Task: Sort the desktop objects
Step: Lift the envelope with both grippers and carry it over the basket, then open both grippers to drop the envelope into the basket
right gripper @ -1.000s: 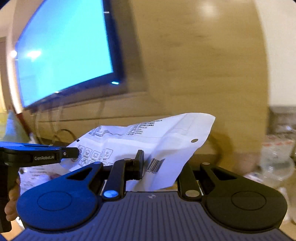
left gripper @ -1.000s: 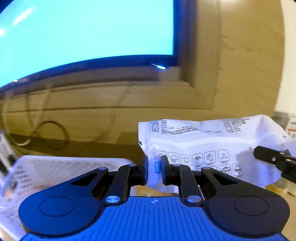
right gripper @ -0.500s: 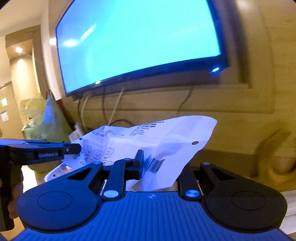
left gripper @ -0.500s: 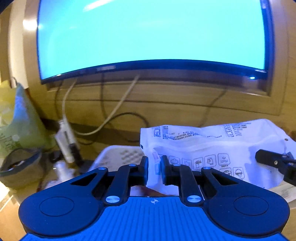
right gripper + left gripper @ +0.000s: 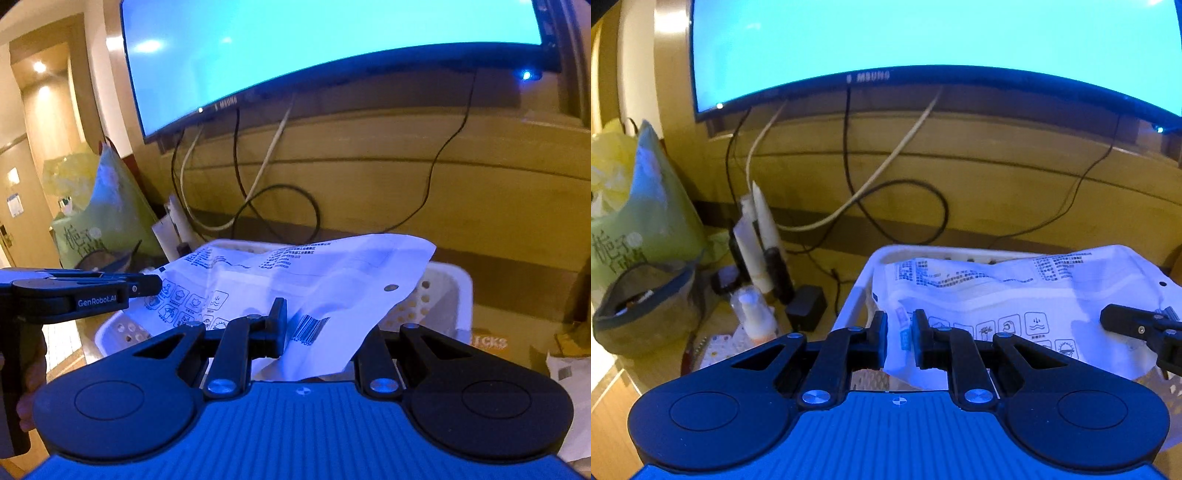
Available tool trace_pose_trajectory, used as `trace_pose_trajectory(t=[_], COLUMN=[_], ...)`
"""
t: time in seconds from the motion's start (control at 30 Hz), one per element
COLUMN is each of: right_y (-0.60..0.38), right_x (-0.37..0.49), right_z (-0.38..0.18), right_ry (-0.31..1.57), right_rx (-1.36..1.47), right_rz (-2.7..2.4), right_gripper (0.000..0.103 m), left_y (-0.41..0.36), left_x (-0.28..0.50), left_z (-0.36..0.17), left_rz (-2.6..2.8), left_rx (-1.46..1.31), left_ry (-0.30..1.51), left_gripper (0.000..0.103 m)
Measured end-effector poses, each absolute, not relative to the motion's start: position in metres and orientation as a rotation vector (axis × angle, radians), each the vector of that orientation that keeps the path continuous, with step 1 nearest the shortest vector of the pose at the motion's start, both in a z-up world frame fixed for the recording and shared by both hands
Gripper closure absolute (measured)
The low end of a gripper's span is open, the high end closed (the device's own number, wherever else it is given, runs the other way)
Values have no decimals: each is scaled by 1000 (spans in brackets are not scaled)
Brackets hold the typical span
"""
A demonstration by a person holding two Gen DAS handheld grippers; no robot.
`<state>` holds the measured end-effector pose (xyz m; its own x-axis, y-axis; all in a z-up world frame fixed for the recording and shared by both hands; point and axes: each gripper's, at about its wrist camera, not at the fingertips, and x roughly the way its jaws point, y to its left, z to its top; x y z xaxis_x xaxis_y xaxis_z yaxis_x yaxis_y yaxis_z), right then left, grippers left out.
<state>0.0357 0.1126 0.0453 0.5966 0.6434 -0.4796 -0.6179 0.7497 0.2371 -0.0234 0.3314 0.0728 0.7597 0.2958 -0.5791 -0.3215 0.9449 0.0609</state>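
Both grippers share one load: a flat white plastic pouch printed with blue text, icons and a barcode. The left gripper has its jaws nearly together, clamped on the pouch's left edge; the right gripper is clamped on the barcode end, right-hand finger hidden behind the film. A two-point hold makes sense, since the pouch is limp and would fold if held from one side. It hangs stretched between them just above a white perforated plastic basket, not yet inside, jaws not released; judged as the drop-off target for this item.

Beside the basket on the wooden worktop: a green printed bag, a grey fabric pouch, a small white pump bottle, a black power adapter, upright white tubes. Above, a wall-mounted curved monitor with a cyan screen, cables dangling below.

Versus a second ago: views have swung left along the wall, from the monitor's right corner to its middle; the basket has come from lower left to directly under the pouch. Grip unchanged on both sides, the pouch held at the same spots.
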Motion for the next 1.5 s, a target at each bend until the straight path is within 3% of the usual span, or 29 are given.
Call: trace_pose_trajectory(t=[0.5, 0.57, 0.63, 0.7, 0.77, 0.87, 0.97, 1.5], right_y=[119, 124, 128, 127, 128, 131, 129, 103], right_x=[38, 35, 37, 36, 31, 21, 12, -11], right_z=[28, 28, 26, 25, 27, 31, 36, 85], right_ry=[691, 698, 738, 754, 739, 719, 686, 718], right_rx=[67, 43, 15, 11, -16, -52, -78, -153], right_rz=[676, 658, 635, 638, 634, 629, 613, 684], right_gripper=[79, 76, 56, 48, 40, 20, 19, 8], left_y=[327, 322, 319, 319, 318, 315, 309, 261], left_x=[-4, -3, -1, 0, -4, -10, -15, -59], left_z=[59, 59, 57, 55, 54, 57, 60, 83], left_rz=[217, 212, 212, 210, 217, 223, 254, 433], left_rx=[-9, 27, 42, 39, 34, 32, 9, 68], left_ry=[639, 637, 640, 645, 632, 612, 641, 730], left_gripper=[89, 80, 64, 47, 20, 12, 3, 0])
